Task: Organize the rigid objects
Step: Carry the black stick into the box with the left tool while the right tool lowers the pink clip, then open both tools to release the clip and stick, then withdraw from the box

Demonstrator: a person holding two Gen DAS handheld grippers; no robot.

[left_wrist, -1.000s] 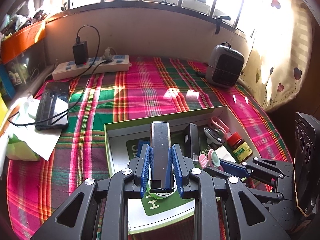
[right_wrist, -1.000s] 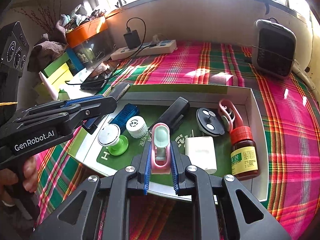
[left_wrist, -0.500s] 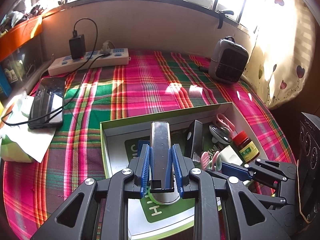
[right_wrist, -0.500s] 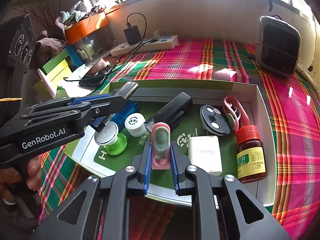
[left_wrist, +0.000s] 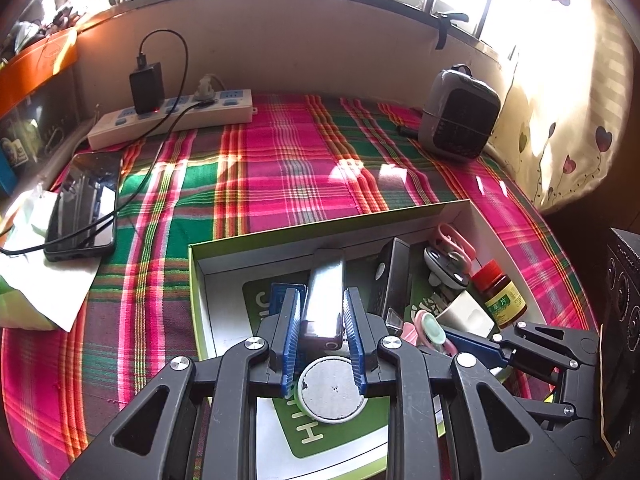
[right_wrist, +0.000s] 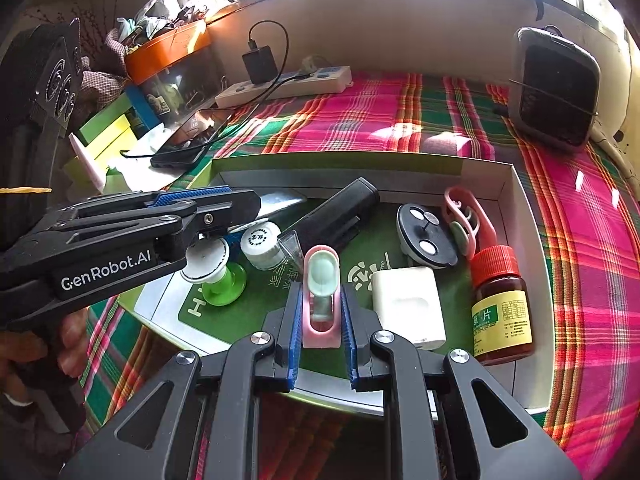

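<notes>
A shallow green-edged box (left_wrist: 320,222) (right_wrist: 520,208) lies on the plaid cloth and holds several small items. My left gripper (left_wrist: 322,312) has its jaws a little apart around a silver bar-shaped device (left_wrist: 325,292) that lies over the box's left part. It also shows in the right wrist view (right_wrist: 224,208). My right gripper (right_wrist: 321,312) has its blue pads (right_wrist: 294,320) slightly apart beside a pink and mint clip (right_wrist: 321,292) over the box's near edge. Below the left gripper stands a round white-topped green piece (left_wrist: 332,390) (right_wrist: 214,268).
In the box lie a black device (right_wrist: 340,212), a white cap (right_wrist: 262,242), a black disc (right_wrist: 426,232), a white block (right_wrist: 408,304), a pink clip (right_wrist: 466,220) and a red-capped bottle (right_wrist: 500,304). Behind stand a power strip (left_wrist: 172,114), a phone (left_wrist: 84,204) and a heater (left_wrist: 460,120).
Both grippers have opened slightly; the silver device and the pink clip now sit looser between the pads. Both grippers have moved a little forward over the box.
</notes>
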